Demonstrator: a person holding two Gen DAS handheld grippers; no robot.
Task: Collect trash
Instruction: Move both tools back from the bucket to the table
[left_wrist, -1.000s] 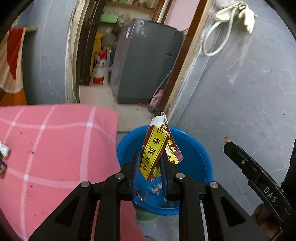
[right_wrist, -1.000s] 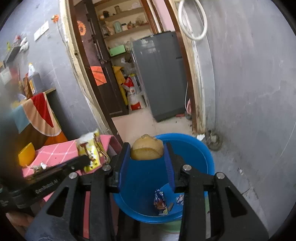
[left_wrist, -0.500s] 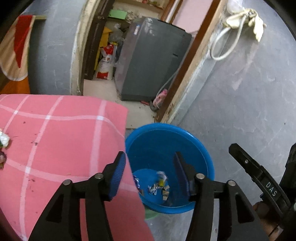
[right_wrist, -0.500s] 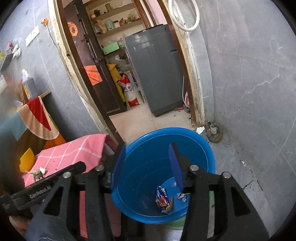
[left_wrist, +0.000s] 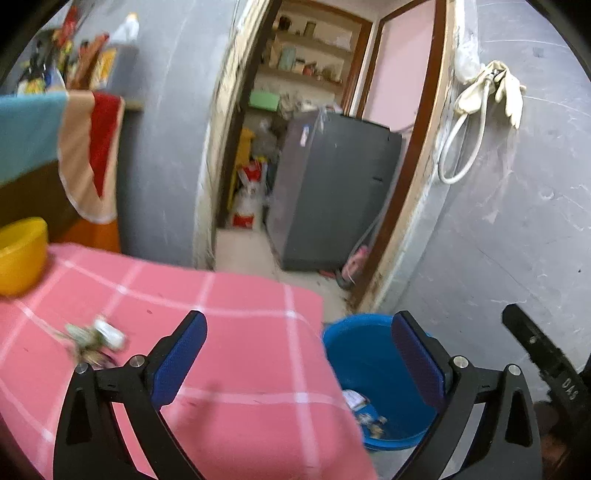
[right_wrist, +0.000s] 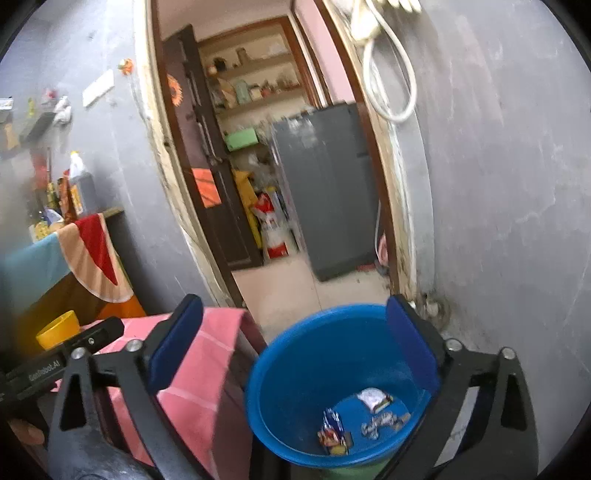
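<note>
Trash wrappers lie in blue bucket, right of pink cloth; crumpled scrap on cloth, far left. My left gripper and right gripper both spread wide, empty.

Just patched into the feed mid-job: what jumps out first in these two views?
The round blue plastic tub on the floor by the doorway, with wrappers lying in its bottom. Beside it, the pink checked tablecloth carries a blurred scrap of crumpled trash and a yellow plastic bowl at its far left. Left gripper and right gripper are open, empty.
</note>
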